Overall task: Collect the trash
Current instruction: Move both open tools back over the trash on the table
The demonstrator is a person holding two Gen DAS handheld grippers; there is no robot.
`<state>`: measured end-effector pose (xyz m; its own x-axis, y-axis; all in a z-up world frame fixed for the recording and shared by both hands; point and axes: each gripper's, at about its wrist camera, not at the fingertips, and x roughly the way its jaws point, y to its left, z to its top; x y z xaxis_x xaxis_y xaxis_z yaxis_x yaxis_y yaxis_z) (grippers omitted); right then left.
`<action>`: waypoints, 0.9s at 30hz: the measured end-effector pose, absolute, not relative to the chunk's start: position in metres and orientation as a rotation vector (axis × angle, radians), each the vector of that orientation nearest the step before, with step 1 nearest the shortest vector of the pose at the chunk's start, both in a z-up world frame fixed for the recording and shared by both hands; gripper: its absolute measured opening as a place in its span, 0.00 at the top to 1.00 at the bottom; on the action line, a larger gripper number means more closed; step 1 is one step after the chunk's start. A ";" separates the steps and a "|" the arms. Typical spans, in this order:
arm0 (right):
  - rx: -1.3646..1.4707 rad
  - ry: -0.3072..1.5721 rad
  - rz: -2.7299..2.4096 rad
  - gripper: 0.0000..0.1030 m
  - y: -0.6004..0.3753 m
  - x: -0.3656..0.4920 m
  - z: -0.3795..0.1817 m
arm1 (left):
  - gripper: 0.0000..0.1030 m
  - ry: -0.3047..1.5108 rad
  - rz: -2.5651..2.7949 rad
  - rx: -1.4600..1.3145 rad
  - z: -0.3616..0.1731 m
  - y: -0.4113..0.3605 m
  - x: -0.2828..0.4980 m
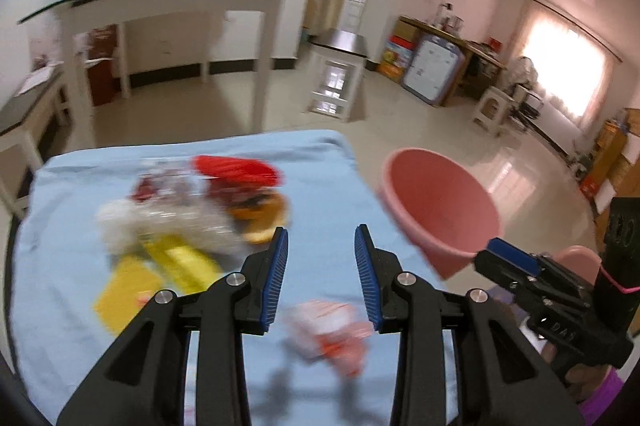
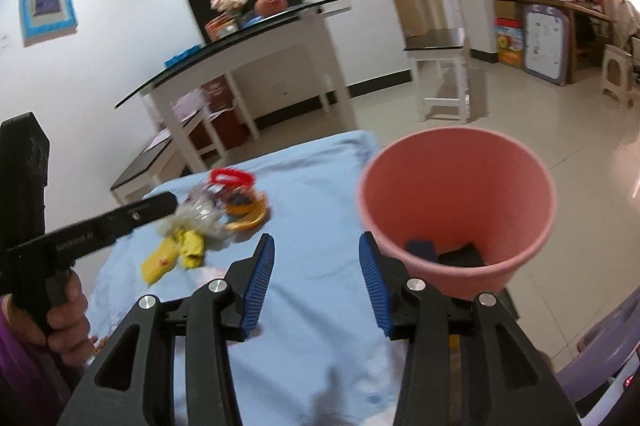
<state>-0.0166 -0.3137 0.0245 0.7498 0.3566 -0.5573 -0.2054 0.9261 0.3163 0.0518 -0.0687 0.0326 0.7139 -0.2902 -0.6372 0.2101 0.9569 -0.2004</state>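
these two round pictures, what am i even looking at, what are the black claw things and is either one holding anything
The black claws are hand-held grippers, one in each of a person's hands. Each picture comes from a wide-angle camera on one gripper, looking along its blue-padded fingers.

The first is the left gripper's view; the right gripper shows at its edge. The second is the right gripper's own view, with the left hand at its side.

Both grippers are open and hold nothing.

On the blue cloth lies a trash pile: yellow wrappers, clear plastic, something red and orange. A crumpled wrapper lies nearer. The pink bin beside the table already holds dark items.
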 end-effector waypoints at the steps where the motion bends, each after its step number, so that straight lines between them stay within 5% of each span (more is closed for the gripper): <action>1: 0.236 0.663 0.326 0.58 -0.306 -0.017 0.024 | 0.66 0.722 -0.262 -0.116 0.033 -0.060 0.049; 13: 0.158 0.737 0.460 0.54 -0.246 -0.010 0.004 | 0.65 0.837 -0.062 -0.109 -0.011 0.047 0.025; 27: 0.119 0.776 0.495 0.50 -0.227 0.003 -0.008 | 0.65 0.917 -0.024 -0.087 -0.042 0.069 0.062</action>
